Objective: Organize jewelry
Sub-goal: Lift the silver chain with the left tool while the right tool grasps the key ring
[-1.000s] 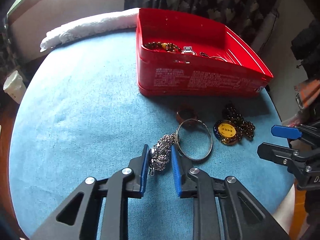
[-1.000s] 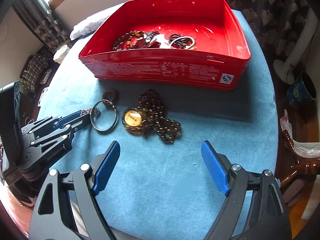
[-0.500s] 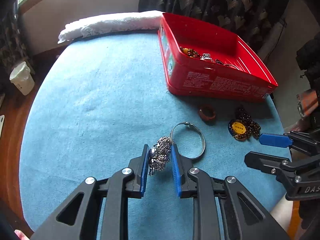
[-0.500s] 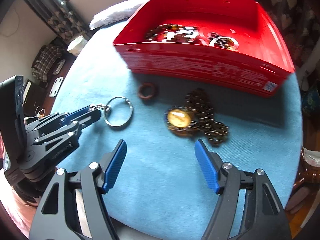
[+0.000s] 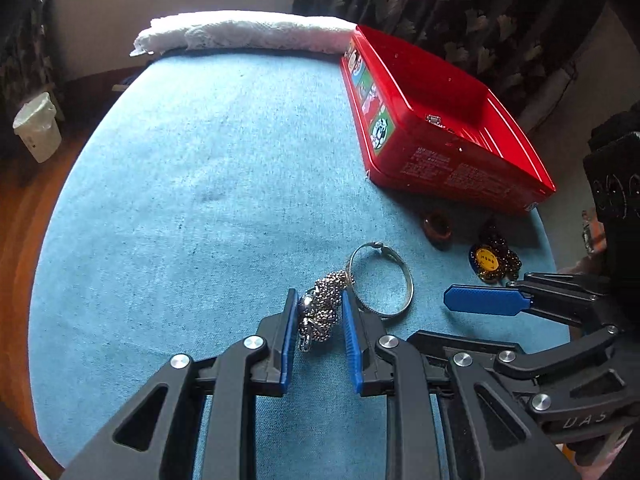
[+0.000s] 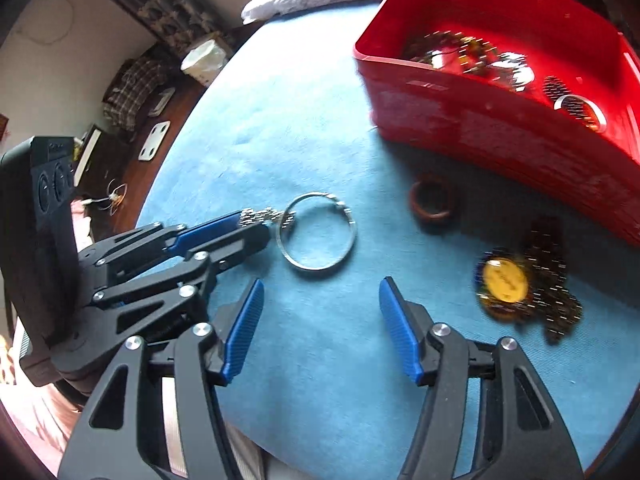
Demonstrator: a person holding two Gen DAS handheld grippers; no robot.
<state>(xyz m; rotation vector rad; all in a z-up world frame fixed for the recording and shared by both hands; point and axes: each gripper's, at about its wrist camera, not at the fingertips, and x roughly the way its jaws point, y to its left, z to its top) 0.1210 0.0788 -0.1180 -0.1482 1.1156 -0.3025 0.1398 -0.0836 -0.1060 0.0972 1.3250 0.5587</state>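
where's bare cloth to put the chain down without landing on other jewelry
Free: the blue cloth between the white towel, red tin and left tongs. Crowded: the strip before the tin, with silver bangle, brown ring and beaded pendant.

- Red tin (image 5: 460, 168): white print in lines along its long side wall in the left wrist view, too small to read; coloured picture labels on its short end wall, no legible words.
- Same tin, right wrist view (image 6: 500, 136): print blurred, unreadable.
- Gold medallion (image 5: 487, 259): dark characters across its yellow face, not decipherable; in the right wrist view (image 6: 505, 280) blurred.
- Right gripper (image 5: 484, 301): raised letters on its black body, lower right of the left wrist view, look like "DAS"; the rest is cut off.
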